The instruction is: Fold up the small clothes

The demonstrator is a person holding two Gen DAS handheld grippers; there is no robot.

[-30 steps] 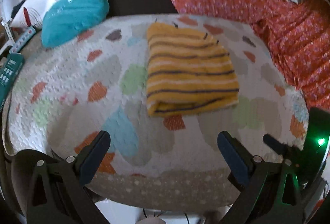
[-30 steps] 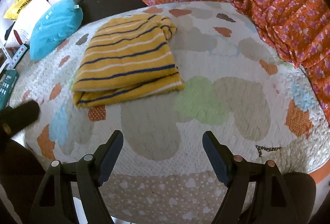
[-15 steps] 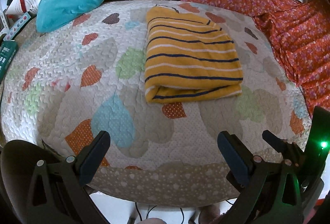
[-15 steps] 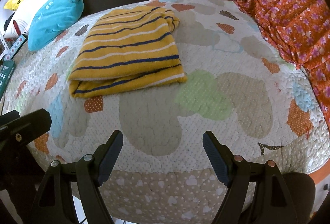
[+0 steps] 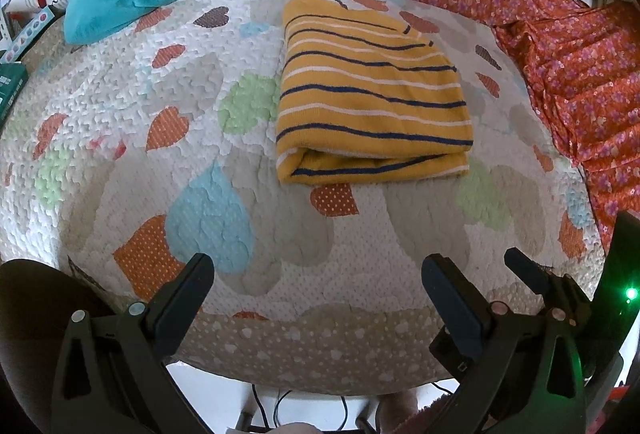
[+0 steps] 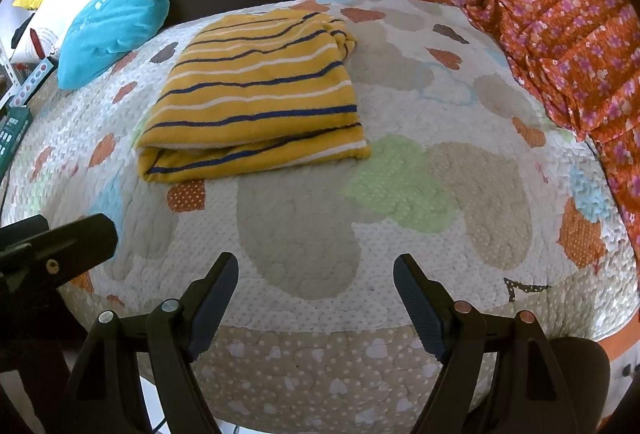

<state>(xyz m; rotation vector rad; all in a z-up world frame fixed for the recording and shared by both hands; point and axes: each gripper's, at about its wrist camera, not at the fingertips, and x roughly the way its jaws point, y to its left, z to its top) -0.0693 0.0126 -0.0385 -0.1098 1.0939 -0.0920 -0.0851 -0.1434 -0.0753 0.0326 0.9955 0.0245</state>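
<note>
Resting folded on the quilt [image 5: 120, 82], the striped garment [image 5: 372, 94] (layered edge nearest) could unfold if snagged by the spread, empty left gripper [image 5: 316, 298] or right gripper [image 6: 316, 290].

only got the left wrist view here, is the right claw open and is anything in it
observer: The right claw is wide open with nothing between its fingers. Only the heart-patterned quilt lies below it.
operator: ok and the far right corner of the fold, flat or not
observer: Not flat. In the right wrist view, that corner of the folded yellow striped garment is bunched into a small roll.
operator: where does my claw sit next to the other one
observer: Part of the left claw shows at the left edge of the right wrist view. It is level with the right claw, on the near side of the garment and clear of it.
</note>
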